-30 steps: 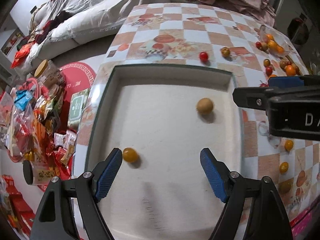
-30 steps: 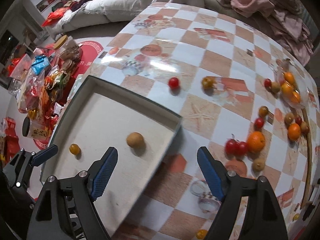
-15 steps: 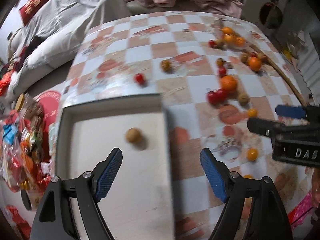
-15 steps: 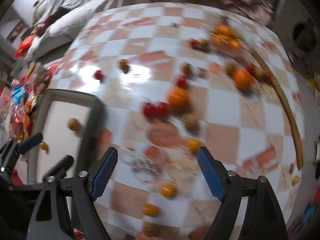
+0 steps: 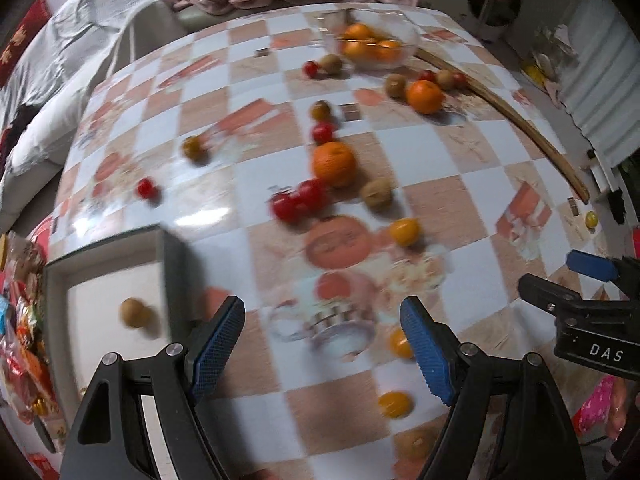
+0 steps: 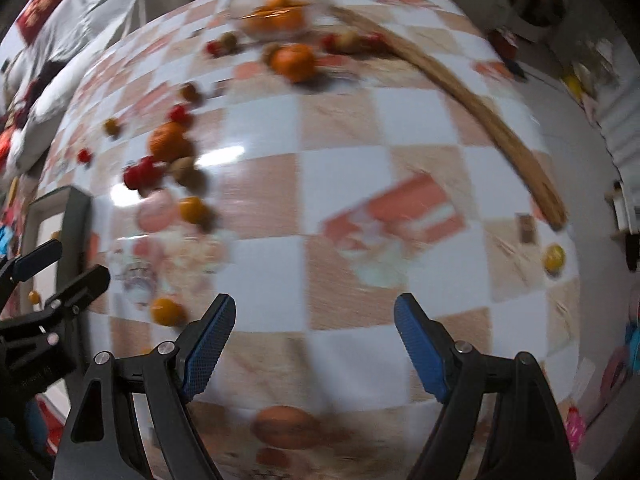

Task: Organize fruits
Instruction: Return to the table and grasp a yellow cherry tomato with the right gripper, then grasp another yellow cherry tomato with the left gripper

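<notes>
Checkered oilcloth covers the desk (image 5: 460, 152), and both pairs of jaws hang over it spread wide with nothing between them. Inside the left gripper (image 5: 322, 344) span lies only a printed cup picture; a small yellow fruit (image 5: 400, 343) sits just inside its right finger, another (image 5: 395, 404) nearer the camera. Under the right gripper (image 6: 314, 346) is bare checkered cloth, with an orange-yellow fruit (image 6: 166, 311) just beyond its left finger. Further out, cherry tomatoes (image 5: 298, 200), a big orange (image 5: 334, 163) and a brown fruit (image 5: 376, 193) cluster mid-desk, more oranges fill a clear bowl (image 5: 408, 46) at the far edge, and the white tray (image 5: 54, 280) at left holds one brown fruit (image 5: 134, 312). Both views are smeared, so my advice: steady each hand first, centre one small fruit between the pads, lower straight down, and close gently so it does not roll away
</notes>
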`<action>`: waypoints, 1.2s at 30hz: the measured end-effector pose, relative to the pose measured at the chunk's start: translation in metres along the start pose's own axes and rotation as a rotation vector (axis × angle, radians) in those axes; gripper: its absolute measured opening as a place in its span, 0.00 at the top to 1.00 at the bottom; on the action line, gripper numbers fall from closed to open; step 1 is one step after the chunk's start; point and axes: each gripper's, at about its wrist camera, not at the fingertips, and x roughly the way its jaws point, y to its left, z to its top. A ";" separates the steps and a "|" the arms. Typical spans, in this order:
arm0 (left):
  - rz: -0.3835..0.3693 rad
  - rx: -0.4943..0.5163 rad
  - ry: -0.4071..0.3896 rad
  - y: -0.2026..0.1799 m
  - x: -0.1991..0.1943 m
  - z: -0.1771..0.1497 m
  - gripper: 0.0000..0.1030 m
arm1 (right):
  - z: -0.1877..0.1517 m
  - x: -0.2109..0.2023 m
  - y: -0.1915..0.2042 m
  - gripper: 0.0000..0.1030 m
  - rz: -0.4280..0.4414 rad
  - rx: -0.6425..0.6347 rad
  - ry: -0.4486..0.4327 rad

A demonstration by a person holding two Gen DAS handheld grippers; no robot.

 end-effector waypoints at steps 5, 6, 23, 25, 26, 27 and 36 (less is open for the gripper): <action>-0.020 -0.004 0.013 -0.027 0.017 0.016 0.22 | -0.006 -0.006 -0.054 0.18 -0.086 0.108 -0.047; -0.020 -0.009 0.018 -0.032 0.020 0.019 0.22 | -0.007 -0.008 -0.067 0.18 -0.108 0.132 -0.062; 0.034 -0.099 0.032 -0.053 0.048 0.034 0.22 | 0.014 0.013 -0.161 0.55 -0.158 0.246 -0.127; 0.035 -0.107 0.032 -0.051 0.049 0.035 0.22 | 0.013 0.013 -0.158 0.69 -0.159 0.237 -0.135; 0.035 -0.110 0.032 -0.050 0.050 0.035 0.22 | 0.014 0.014 -0.159 0.78 -0.150 0.235 -0.139; 0.035 -0.112 0.033 -0.048 0.050 0.035 0.22 | 0.015 0.014 -0.158 0.78 -0.136 0.230 -0.140; 0.033 -0.137 0.042 -0.046 0.057 0.036 0.34 | 0.016 0.019 -0.113 0.78 -0.023 0.135 -0.123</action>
